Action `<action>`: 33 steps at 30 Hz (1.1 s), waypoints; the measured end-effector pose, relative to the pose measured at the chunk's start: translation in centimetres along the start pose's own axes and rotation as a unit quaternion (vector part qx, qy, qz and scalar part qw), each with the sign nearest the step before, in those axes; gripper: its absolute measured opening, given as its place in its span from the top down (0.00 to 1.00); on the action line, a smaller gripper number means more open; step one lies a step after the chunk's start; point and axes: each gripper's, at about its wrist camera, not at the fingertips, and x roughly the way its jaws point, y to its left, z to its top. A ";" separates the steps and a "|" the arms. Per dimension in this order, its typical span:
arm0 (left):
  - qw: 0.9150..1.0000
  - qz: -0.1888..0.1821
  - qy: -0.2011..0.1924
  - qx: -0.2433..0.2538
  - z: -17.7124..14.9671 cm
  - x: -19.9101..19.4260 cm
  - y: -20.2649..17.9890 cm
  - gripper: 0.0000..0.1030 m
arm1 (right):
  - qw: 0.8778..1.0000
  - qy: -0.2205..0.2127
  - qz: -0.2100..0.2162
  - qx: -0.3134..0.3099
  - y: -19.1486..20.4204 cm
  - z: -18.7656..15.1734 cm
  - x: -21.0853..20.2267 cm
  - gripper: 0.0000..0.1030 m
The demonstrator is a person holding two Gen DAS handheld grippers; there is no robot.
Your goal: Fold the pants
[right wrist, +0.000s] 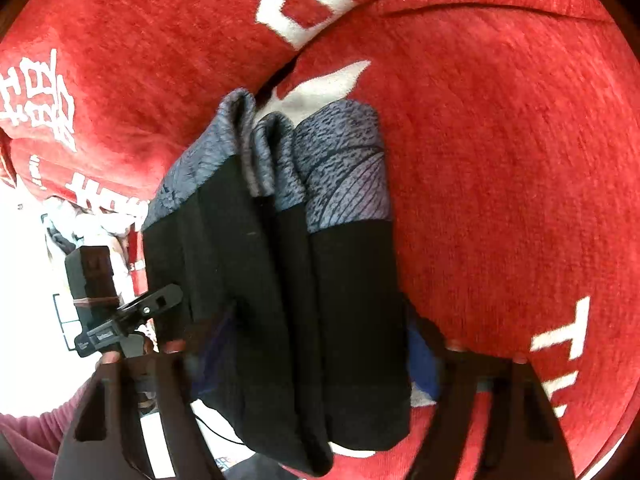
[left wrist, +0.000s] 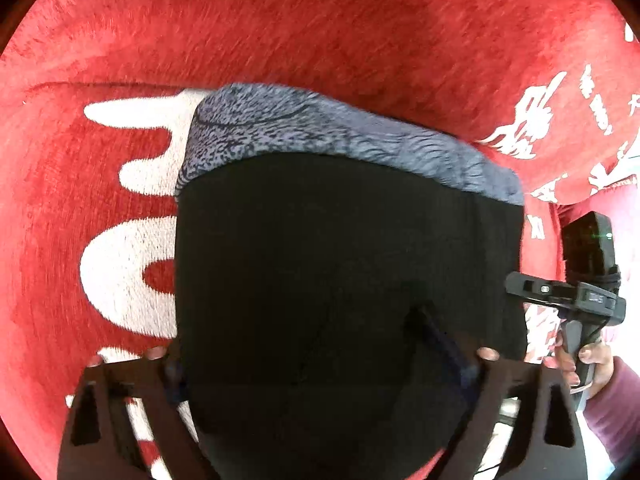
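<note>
The pants (left wrist: 340, 280) are black with a grey patterned band (left wrist: 340, 132) at the far end. They lie in a folded stack on a red blanket with white lettering (left wrist: 280, 32). In the right wrist view the pants (right wrist: 320, 300) show several stacked layers with grey cuffs (right wrist: 340, 160). My left gripper (left wrist: 320, 360) has its fingers wide apart on either side of the black cloth. My right gripper (right wrist: 316, 356) also stands wide, one finger on each side of the stack. I cannot see the fingertips pinching cloth. The right gripper's body (left wrist: 580, 292) shows at the right of the left wrist view.
The red blanket (right wrist: 500, 160) covers the whole surface, with a raised fold behind the pants (right wrist: 140, 80). The left gripper's body (right wrist: 108, 312) and a hand in a mauve sleeve (right wrist: 32, 432) show at the left of the right wrist view.
</note>
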 end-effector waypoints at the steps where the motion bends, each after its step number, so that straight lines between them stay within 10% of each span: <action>1: 1.000 0.000 -0.008 0.008 -0.3 -0.7 -0.3 0.22 | 1.000 -0.003 0.004 0.001 0.2 -0.1 0.1 0.37; 6: 0.999 -0.014 -0.027 0.015 -1.1 -3.1 -1.3 0.44 | 0.999 -0.031 0.021 0.000 1.4 -1.3 -0.9 0.53; 20: 0.999 0.039 0.012 0.006 -8.4 -8.6 1.4 0.43 | 0.995 0.009 0.090 0.035 5.8 -9.0 0.4 0.58; 26: 0.995 0.100 -0.010 -0.002 -9.6 -6.1 4.9 0.03 | 1.000 0.026 -0.011 0.002 5.9 -10.1 4.5 0.39; 33: 0.992 0.126 -0.029 -0.003 -9.4 -9.5 4.2 0.03 | 0.994 0.008 -0.108 -0.022 8.2 -10.0 3.2 0.29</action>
